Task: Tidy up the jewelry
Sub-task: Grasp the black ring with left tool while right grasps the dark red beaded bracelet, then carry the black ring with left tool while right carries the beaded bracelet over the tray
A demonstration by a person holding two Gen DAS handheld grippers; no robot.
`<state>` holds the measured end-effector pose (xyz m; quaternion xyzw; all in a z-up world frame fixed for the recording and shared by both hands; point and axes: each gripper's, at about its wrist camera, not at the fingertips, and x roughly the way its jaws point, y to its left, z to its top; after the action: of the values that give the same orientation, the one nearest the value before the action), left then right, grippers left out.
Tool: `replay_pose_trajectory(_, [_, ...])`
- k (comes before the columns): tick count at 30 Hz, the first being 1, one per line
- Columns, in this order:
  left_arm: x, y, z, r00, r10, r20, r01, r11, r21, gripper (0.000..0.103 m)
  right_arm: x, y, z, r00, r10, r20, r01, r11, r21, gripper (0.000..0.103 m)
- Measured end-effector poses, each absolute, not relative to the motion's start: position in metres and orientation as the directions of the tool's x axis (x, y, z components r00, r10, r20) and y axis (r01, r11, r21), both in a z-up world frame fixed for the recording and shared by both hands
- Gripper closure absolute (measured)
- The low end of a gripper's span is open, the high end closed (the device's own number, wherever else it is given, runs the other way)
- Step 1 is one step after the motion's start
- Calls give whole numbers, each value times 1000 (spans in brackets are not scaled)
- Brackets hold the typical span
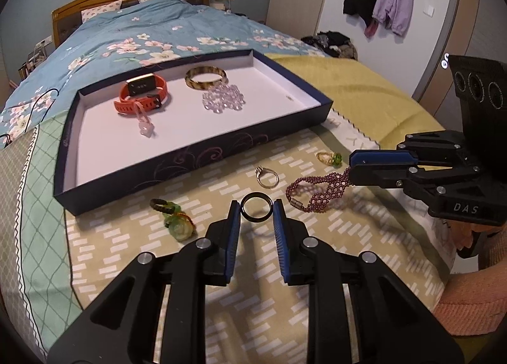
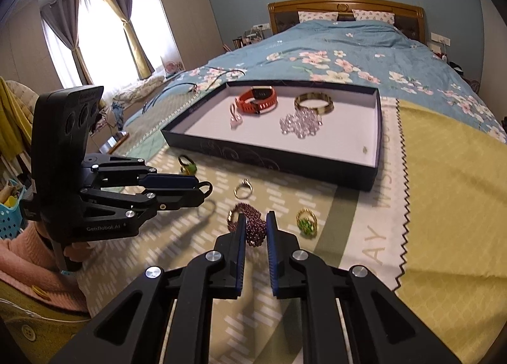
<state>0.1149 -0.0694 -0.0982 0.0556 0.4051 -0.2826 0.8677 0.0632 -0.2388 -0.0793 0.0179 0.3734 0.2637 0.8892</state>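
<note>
The shallow dark-blue cardboard tray with a white floor (image 1: 202, 154) lies on the bed as the collecting place, and everything else is best read against it: on its floor, toward the far wall, already sit an orange-strapped smartwatch (image 1: 142, 94), a brown tortoiseshell bangle (image 1: 206, 78), a heap of clear crystal beads (image 1: 224, 98) just in front of the bangle, and a small pale pink pendant (image 1: 145, 127) nearer the front wall. In front of the tray, on the patterned beige cloth (image 1: 221, 300), lie the pieces that I judge are not yet sorted. The left gripper (image 1: 256, 208) holds a plain black ring (image 1: 256, 209) between its blue pads, jaws narrowed to the ring's width and touching its rim on both sides, seemingly lifted clear of the cloth for carrying over the tray's front wall. The right gripper (image 2: 256, 227) is closed down on one end of a purple beaded bracelet (image 2: 250, 227), jaws nearly together, so the loose strand hangs rather than slips. A thin gold ring (image 1: 267, 176), a green-stone gold ring (image 1: 329, 158) and a green jade charm on a dark cord (image 1: 172, 218) rest on the cloth before the tray, apart from both tools
</note>
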Motion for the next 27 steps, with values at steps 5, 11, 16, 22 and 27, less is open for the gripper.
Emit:
replay_pose_trajectory(5, [110,-59,-88,539,-455,-709,517,843,-148,82,66,-237,-68,596,502,-627,-468,852,237,92])
replay_pose_trajectory(11, [106,-50,-79,561,-462,-687,503,850,-161,82,69,-235,-59,611,513,-603,-477,847,237,92])
replay_pose_trajectory(16, [103,-48,-75,574,-459,-678,498,853,-155,82,70,-235,-54,622,519,-586,-478,845,241,92])
replay_pose_trajectory(22, [100,-45,-69,588,-458,-667,492,857,-155,82,73,-234,-47,629,529,-570,-486,839,244,93])
replay_pose_trajectory(27, [99,-42,-65,599,-454,-660,485,861,-152,82,76,-231,-41,636,533,-558,-495,836,235,93])
